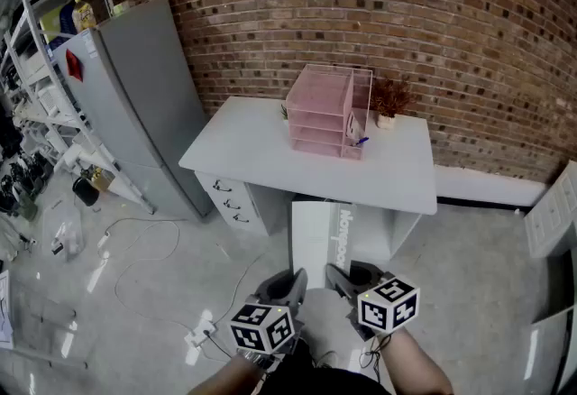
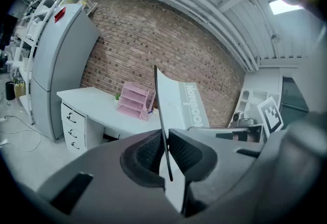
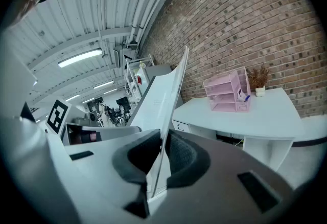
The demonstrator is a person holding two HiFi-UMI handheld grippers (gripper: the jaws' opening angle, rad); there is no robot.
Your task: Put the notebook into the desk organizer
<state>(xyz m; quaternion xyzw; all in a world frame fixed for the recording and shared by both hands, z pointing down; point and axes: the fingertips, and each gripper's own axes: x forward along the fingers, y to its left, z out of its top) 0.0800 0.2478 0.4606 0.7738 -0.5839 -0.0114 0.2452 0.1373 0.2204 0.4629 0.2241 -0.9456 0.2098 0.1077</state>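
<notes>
The left hand-held gripper [image 1: 294,281] and right hand-held gripper [image 1: 337,276] each clamp the near edge of the thin white notebook [image 1: 325,235], held well short of the pink tiered plastic desk organizer [image 1: 326,114] on the white surface [image 1: 243,145]; the approach and insertion remain.

The organizer [image 1: 325,112] stands on the bench [image 1: 243,145], toward its back, with a potted plant [image 1: 389,101] on the bench to its right. A fridge [image 1: 135,96] stands left of the bench. In front of the bench is the notebook [image 1: 320,235], with the left gripper [image 1: 293,282] and the right gripper [image 1: 337,280] at its near corners.
</notes>
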